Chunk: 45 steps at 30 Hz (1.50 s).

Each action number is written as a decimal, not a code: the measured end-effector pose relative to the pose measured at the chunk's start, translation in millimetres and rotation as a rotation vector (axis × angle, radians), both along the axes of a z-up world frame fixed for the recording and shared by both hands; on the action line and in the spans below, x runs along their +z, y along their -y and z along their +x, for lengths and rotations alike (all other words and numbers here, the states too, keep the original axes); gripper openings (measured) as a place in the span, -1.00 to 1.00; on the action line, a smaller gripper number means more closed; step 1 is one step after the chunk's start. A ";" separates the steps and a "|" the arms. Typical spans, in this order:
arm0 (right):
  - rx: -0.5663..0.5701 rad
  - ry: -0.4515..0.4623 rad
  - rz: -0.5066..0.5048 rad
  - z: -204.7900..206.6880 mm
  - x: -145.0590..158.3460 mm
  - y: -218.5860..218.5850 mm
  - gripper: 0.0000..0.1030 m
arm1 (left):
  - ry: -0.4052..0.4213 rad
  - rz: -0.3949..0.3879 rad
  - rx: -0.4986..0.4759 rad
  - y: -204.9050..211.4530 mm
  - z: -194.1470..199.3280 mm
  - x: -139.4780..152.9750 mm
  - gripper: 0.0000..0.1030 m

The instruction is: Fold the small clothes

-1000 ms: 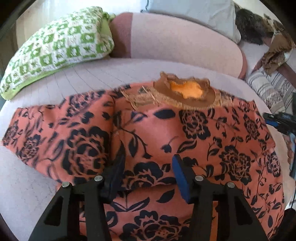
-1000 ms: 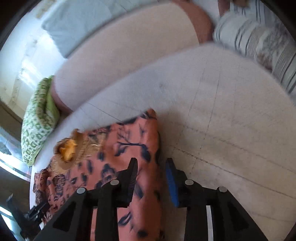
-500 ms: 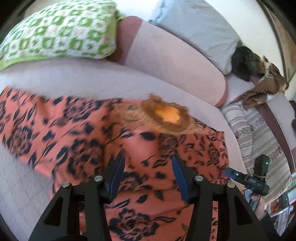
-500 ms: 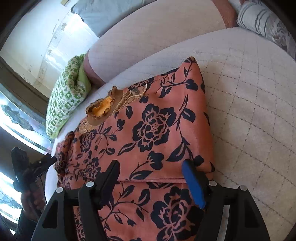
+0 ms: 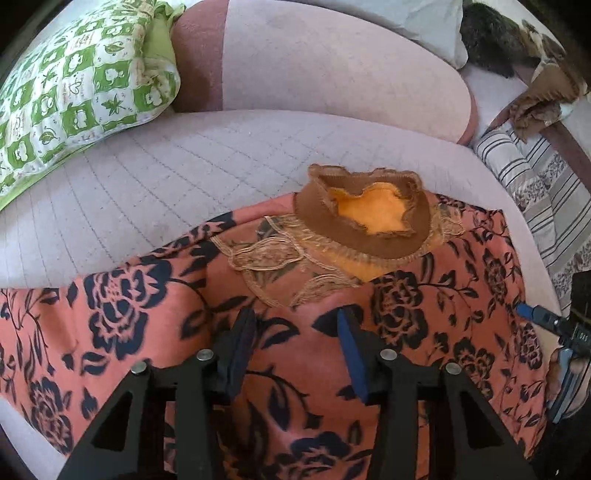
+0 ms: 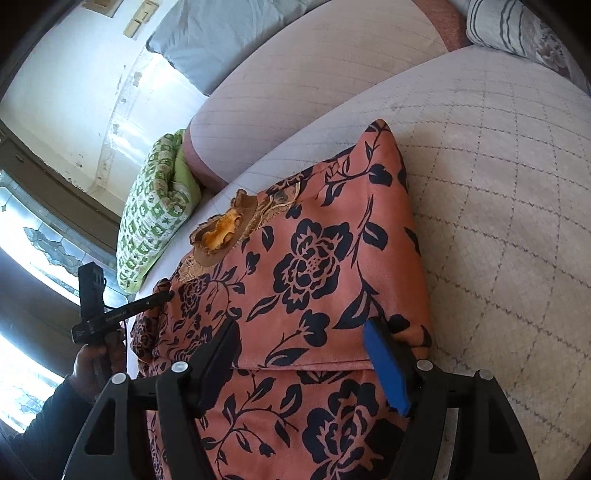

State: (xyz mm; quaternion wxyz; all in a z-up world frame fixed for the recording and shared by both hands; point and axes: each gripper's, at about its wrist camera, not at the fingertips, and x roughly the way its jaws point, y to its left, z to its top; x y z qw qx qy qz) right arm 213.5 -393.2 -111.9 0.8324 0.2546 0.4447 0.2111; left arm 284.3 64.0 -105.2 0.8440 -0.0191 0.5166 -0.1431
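An orange garment with a black flower print [image 5: 406,314] lies spread on the pale quilted sofa seat [image 5: 184,166]. Its brown and gold collar [image 5: 369,218] points to the backrest. Its right side is folded over the body, with a straight fold edge [image 6: 303,367]. My left gripper [image 5: 295,332] is open and empty, low over the garment's middle below the collar. My right gripper [image 6: 303,347] is open and empty, its fingers astride the folded edge; the garment [image 6: 314,266] fills the view ahead. The left gripper also shows in the right wrist view [image 6: 107,314].
A green and white checked pillow [image 5: 74,85] lies at the back left. A striped cushion [image 5: 535,177] and dark clothes [image 5: 517,33] lie at the right. The sofa backrest [image 5: 332,74] runs behind. Bare quilted seat [image 6: 517,203] lies right of the garment.
My left gripper has swung back to face the collar and moved closer to it. My right gripper opened wide half a second ago and has since edged forward over the folded edge.
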 end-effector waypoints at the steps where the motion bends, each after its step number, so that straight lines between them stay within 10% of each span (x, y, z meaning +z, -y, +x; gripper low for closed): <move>1: 0.002 0.001 -0.006 0.1 0.5 -0.7 0.42 | -0.007 0.023 0.008 -3.2 1.1 -5.0 -0.03; 10: 0.010 0.009 -0.036 -0.6 2.3 -4.1 0.42 | 0.030 0.087 0.054 -17.7 -14.7 -15.2 -0.03; 15: 0.012 0.010 -0.035 0.1 2.0 -4.5 0.42 | 0.065 0.123 0.102 -16.3 -11.2 -6.2 -0.86; 18: 0.013 0.011 -0.038 0.0 1.4 -5.1 0.42 | 0.231 0.257 0.100 0.0 -29.5 15.1 -0.86; 25: 0.009 0.007 -0.052 -0.8 8.3 -5.4 0.42 | 0.189 0.318 0.126 3.2 -39.1 -10.4 -0.74; 27: 0.007 0.039 -0.065 -2.6 26.6 -9.9 0.42 | 0.210 0.293 0.116 4.7 -49.6 -0.6 -0.71; 31: 0.009 0.056 -0.017 9.0 33.1 -14.0 0.63 | 0.164 0.259 0.137 0.2 -54.7 1.4 0.15; 33: -0.026 -0.087 -0.047 28.9 -1.5 -10.8 0.69 | 0.090 0.143 0.155 -16.1 -60.6 1.3 0.15; 39: -0.050 0.054 -0.130 -13.7 49.7 -14.0 0.68 | 0.223 -0.120 0.362 -100.8 -118.5 61.5 0.38; 45: -0.058 0.075 -0.224 -76.9 38.9 -15.1 0.68 | 0.145 -0.316 0.780 -243.9 -132.5 24.2 0.45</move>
